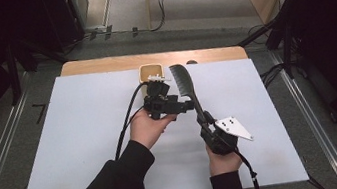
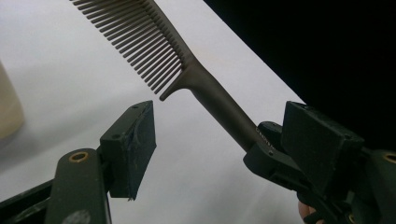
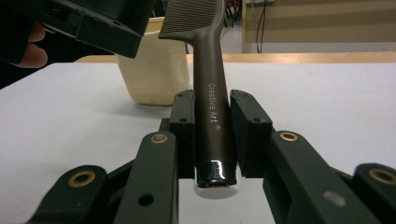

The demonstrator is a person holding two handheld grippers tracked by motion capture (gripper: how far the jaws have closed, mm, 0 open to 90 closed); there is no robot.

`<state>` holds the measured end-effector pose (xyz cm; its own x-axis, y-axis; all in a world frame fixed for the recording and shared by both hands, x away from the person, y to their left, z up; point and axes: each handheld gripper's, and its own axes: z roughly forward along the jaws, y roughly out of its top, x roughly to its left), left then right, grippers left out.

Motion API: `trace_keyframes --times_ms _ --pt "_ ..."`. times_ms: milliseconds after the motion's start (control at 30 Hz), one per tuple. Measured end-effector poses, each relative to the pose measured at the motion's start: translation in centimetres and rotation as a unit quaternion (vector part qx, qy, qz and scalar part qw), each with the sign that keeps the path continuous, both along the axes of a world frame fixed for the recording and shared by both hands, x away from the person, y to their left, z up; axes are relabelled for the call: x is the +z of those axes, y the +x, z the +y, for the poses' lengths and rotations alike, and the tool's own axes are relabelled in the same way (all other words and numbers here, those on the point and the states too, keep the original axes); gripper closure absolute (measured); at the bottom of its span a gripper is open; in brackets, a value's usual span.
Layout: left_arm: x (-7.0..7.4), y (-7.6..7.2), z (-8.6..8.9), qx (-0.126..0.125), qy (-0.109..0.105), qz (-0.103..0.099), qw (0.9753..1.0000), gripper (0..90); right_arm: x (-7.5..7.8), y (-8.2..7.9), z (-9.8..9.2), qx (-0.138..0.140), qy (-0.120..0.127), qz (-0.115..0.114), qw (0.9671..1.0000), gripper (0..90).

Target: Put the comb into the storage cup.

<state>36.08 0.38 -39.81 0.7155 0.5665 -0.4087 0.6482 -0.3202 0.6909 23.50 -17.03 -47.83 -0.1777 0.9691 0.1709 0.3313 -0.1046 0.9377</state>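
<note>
Right gripper (image 3: 211,135) clamps comb (image 3: 212,100) handle, centre frame; left gripper (image 2: 219,140) gapes empty beside it; handover likely; next, close left on handle.

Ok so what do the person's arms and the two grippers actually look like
Both forearms wear black sleeves. The left gripper is black, with a black cable trailing from it. The right gripper is black too, with a pale grey three-cornered plate on top and its own black cable. In the gripper views, the jaws are dark blocks on black linkages with brass-coloured pivots.
</note>
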Motion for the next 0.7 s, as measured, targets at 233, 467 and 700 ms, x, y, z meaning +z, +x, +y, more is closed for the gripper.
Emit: trace_keyframes --times_ms 233,467,700 --pt "-0.4 0.4 -1.1 0.004 -0.009 0.011 0.9999 28.1 0.1 0.0 -0.1 -0.008 0.003 -0.005 1.0 70.4" --pt "-0.9 0.5 -1.5 0.009 -0.006 0.015 0.9998 28.4 0.2 0.0 -0.1 -0.01 0.005 -0.007 0.9999 70.4" --pt "-1.3 0.6 -2.2 0.012 -0.014 0.021 0.9996 29.2 0.3 0.1 0.0 -0.013 0.008 -0.01 0.9998 70.4"
